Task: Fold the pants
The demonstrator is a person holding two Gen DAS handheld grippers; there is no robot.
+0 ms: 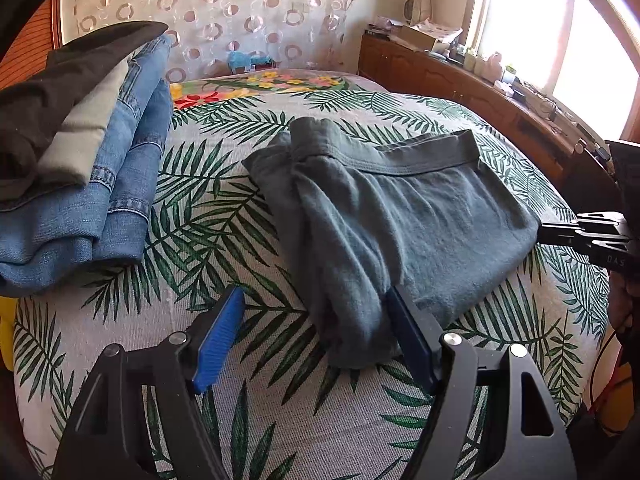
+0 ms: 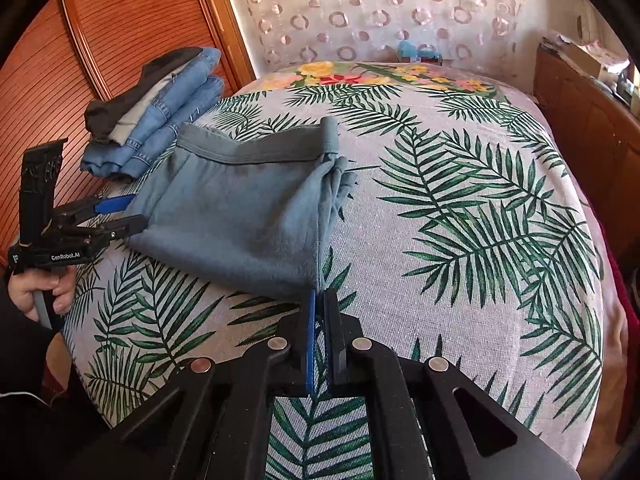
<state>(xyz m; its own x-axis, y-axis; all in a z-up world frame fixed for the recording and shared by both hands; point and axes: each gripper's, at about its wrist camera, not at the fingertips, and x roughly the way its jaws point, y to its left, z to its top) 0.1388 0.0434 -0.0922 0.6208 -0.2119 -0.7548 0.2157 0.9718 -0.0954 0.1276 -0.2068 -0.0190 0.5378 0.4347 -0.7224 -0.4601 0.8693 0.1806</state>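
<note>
The grey-blue pants (image 1: 400, 208) lie folded on the palm-leaf bedspread (image 1: 208, 216), waistband toward the far side. My left gripper (image 1: 316, 294) stands open over the near left fold of the pants; its right pad (image 1: 404, 320) touches the cloth and its left pad (image 1: 224, 332) is over bare bedspread. In the right wrist view the left gripper (image 2: 130, 212) sits at the left edge of the pants (image 2: 240, 208), held by a hand. My right gripper (image 2: 320, 294) is shut on the near right corner of the pants; in the left wrist view the right gripper (image 1: 544, 232) reaches in from the right edge.
A stack of folded clothes with blue jeans (image 1: 120, 184) lies on the bed's left side, next to a wooden slatted door (image 2: 100, 40). A wooden dresser (image 1: 460, 80) with small items runs along the right under a bright window. A patterned curtain (image 2: 380, 12) hangs behind the bed.
</note>
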